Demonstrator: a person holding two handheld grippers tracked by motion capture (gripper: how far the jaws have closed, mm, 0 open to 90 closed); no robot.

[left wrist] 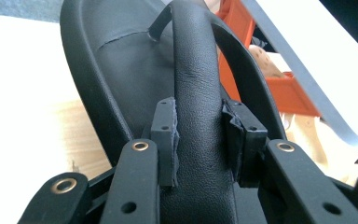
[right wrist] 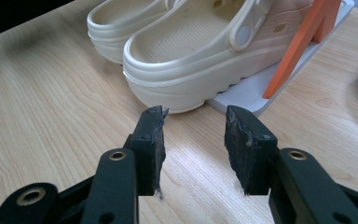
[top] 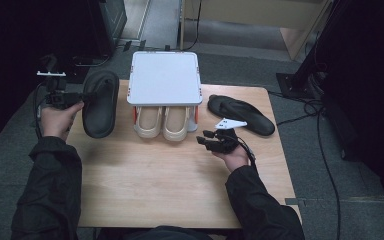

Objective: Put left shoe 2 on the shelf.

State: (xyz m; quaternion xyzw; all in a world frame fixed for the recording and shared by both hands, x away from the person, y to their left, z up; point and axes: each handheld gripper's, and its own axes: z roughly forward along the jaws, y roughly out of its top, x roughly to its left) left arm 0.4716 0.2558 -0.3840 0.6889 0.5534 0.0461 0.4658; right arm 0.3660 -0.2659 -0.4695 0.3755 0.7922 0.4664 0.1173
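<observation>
A black sandal (top: 100, 102) hangs over the table's left edge, lifted off the wood. My left gripper (top: 82, 95) is shut on its strap (left wrist: 196, 88), one pad on each side of the strap. A second black sandal (top: 240, 114) lies flat at the right rear of the table. Two cream clogs (top: 162, 122) stand side by side on the lower shelf of a small white rack (top: 164, 76) with orange posts. My right gripper (top: 205, 137) hovers open just in front of the right clog (right wrist: 200, 51), nothing between its jaws.
The wooden table (top: 180, 185) has bare room across its front half. The rack's flat white top carries nothing. Cables (top: 325, 165) trail over the grey floor to the right, and dark equipment stands at the far left and right.
</observation>
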